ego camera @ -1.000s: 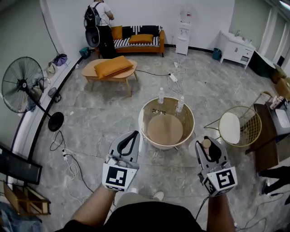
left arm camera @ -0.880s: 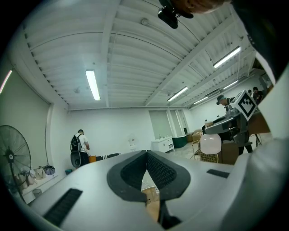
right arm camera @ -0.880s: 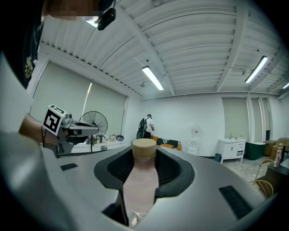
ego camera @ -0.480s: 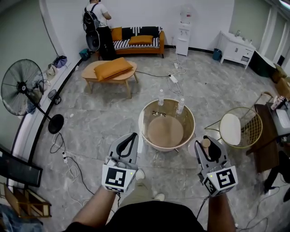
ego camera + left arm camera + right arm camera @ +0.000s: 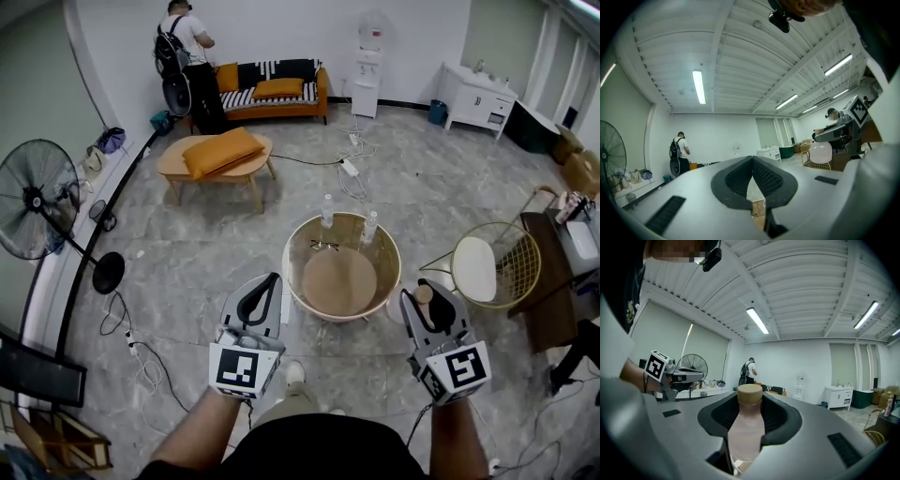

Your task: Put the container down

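Right tool (image 5: 429, 302) gripping pale pink translucent container with tan cap (image 5: 746, 427), hovering just beside round glass-topped tabletop (image 5: 339, 279). Left tool (image 5: 752, 161) closed, empty. Setting-down not yet done.

Open office lounge with a living-room corner

An orange sofa (image 5: 272, 89), low coffee table (image 5: 211, 159), water dispenser (image 5: 366, 66) and white cabinet (image 5: 472, 96) edge a wide marble floor (image 5: 187, 253); a pedestal fan (image 5: 37, 202), loose cables (image 5: 352, 164), and strip lights (image 5: 698, 86) overhead.
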`<action>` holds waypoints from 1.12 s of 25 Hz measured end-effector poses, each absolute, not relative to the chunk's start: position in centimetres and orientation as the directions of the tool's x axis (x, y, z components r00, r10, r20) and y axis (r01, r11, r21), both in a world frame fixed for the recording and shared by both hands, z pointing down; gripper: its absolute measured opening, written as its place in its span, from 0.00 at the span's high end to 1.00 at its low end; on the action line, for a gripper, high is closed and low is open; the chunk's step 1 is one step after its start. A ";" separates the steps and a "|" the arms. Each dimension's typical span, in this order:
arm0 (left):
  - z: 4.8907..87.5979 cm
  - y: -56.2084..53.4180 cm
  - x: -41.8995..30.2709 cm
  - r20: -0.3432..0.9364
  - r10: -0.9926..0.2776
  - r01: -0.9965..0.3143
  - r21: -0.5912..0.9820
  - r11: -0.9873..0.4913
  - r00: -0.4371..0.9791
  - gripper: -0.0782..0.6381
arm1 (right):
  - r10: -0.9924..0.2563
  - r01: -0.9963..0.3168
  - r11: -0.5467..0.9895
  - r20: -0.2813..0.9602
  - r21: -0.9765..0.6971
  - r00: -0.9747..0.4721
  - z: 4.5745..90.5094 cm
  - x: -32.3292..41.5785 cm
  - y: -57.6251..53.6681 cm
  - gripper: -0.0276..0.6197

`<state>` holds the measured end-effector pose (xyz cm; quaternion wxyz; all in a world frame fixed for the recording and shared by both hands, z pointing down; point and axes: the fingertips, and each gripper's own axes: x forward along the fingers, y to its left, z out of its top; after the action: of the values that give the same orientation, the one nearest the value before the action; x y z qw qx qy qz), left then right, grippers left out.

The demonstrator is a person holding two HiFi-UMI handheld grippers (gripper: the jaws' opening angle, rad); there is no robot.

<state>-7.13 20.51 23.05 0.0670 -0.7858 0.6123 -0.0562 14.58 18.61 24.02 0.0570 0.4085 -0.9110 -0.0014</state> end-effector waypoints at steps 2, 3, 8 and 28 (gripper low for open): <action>22.9 19.6 -7.5 -0.006 -0.968 -0.955 -0.166 -0.245 0.250 0.87 | -0.752 -0.752 0.657 0.116 0.055 -0.649 24.2 14.3 17.8 0.73; 22.9 19.1 -7.6 -0.010 -0.967 -0.955 -0.162 -0.248 0.253 0.87 | -0.753 -0.753 0.656 0.116 0.053 -0.648 24.1 14.0 17.4 0.73; 23.6 17.0 -8.9 0.001 -0.967 -0.955 -0.152 -0.253 0.256 0.87 | -0.766 -0.767 0.639 0.141 0.056 -0.627 25.1 13.3 15.5 0.73; 25.5 9.6 -10.2 0.049 -0.949 -0.936 -0.155 -0.316 0.312 0.87 | -0.770 -0.777 0.629 0.175 0.040 -0.614 26.9 10.9 8.6 0.73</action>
<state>-10.20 9.56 25.50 0.0487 -0.8084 0.5829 -0.0655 10.88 8.55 26.93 0.0880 0.4304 -0.8981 0.0201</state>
